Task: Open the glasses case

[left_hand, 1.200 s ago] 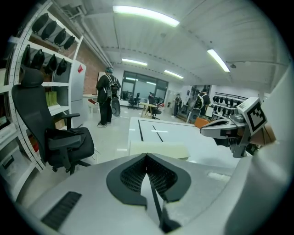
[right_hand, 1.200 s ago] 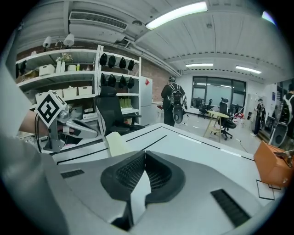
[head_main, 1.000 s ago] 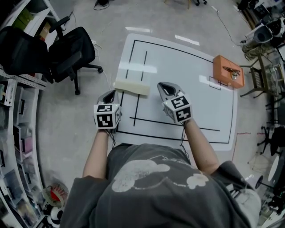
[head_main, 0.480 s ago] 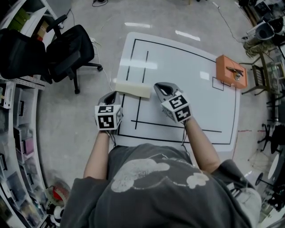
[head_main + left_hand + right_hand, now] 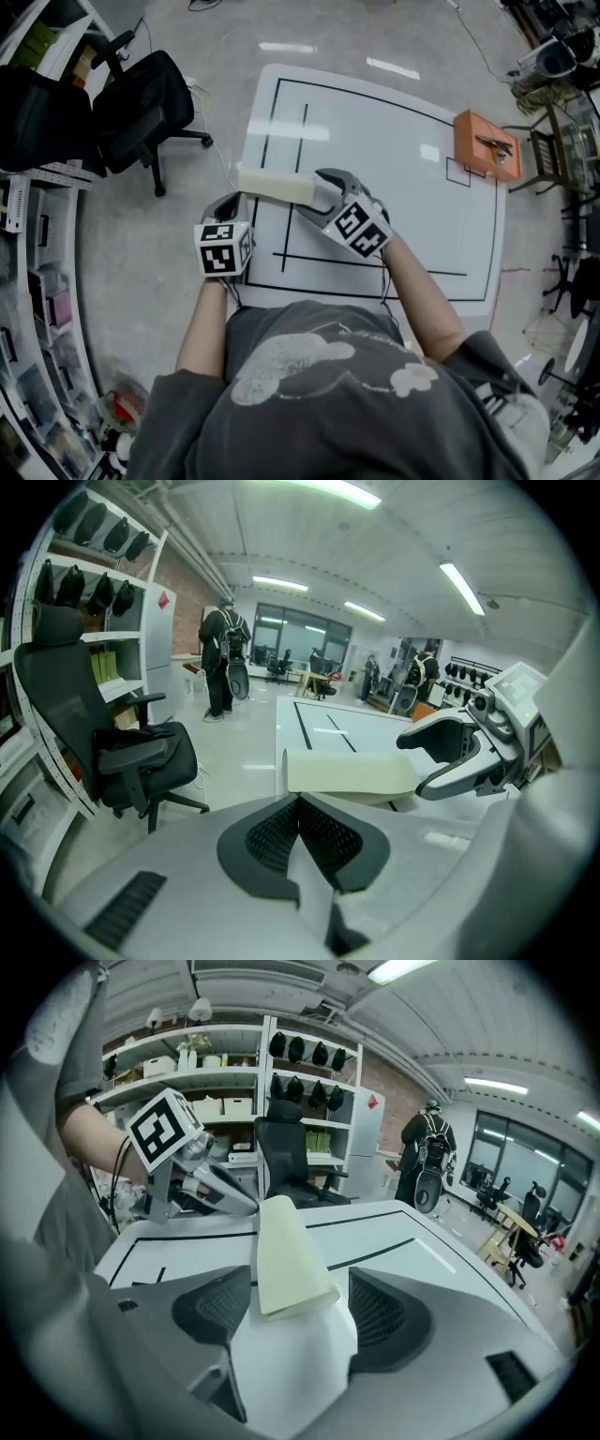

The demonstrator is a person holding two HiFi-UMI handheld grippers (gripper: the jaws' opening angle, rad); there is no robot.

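The cream glasses case lies shut along the left edge of the white table. My right gripper is at the case's right end. Its jaws are opening and stand wide apart. In the right gripper view the near end of the case sits between the jaws of my right gripper, and neither dark pad presses on it. My left gripper is just short of the case's left end. Seen from the left gripper view, my left gripper has its pads together and the case lies just beyond them.
An orange box with a metal part on top sits at the table's far right edge. A black office chair stands off the left side, with shelving behind it. People stand far off in the room.
My right gripper has moved left to the case, rolled, and its jaws have gone from together to wide apart around the case's end. The left gripper has stayed put.
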